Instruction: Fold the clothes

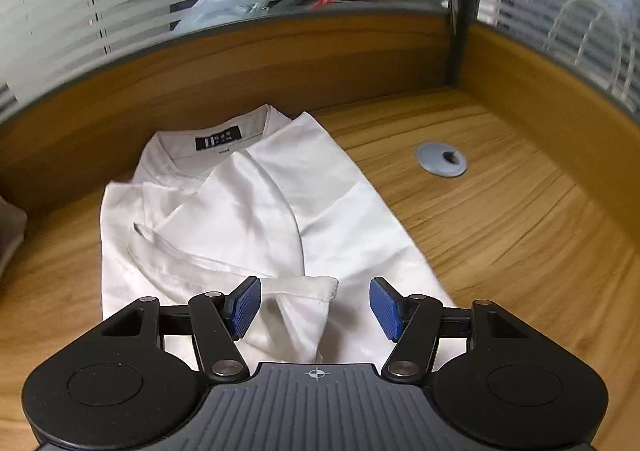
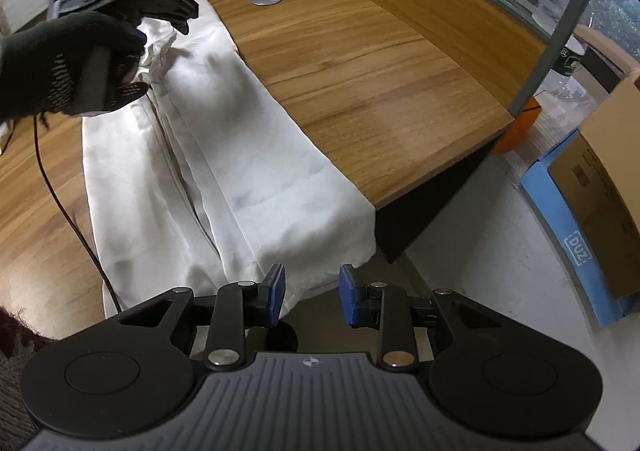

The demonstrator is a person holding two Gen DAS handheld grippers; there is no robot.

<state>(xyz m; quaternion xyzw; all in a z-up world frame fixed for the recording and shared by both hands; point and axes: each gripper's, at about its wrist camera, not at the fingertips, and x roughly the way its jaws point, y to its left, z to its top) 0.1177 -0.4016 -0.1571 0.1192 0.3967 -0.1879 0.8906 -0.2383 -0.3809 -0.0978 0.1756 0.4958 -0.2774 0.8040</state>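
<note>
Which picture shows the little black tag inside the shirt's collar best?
The left wrist view. There the black tag sits in plain sight inside the collar of the white shirt, facing the camera. In the right wrist view the shirt runs away from the camera, and the gloved hand and its tool cover the collar end, so no tag shows.

left tongs angled down, jaws parted, right tongs steeper, narrower gap, gloved left hand

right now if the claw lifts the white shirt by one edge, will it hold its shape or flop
Probably flop: the white shirt lies in soft folds, and its hem droops over the desk edge. Its sheen suggests smooth, possibly slippery fabric, so the folded sleeve could slide open. It looks thin, so likely light.
</note>
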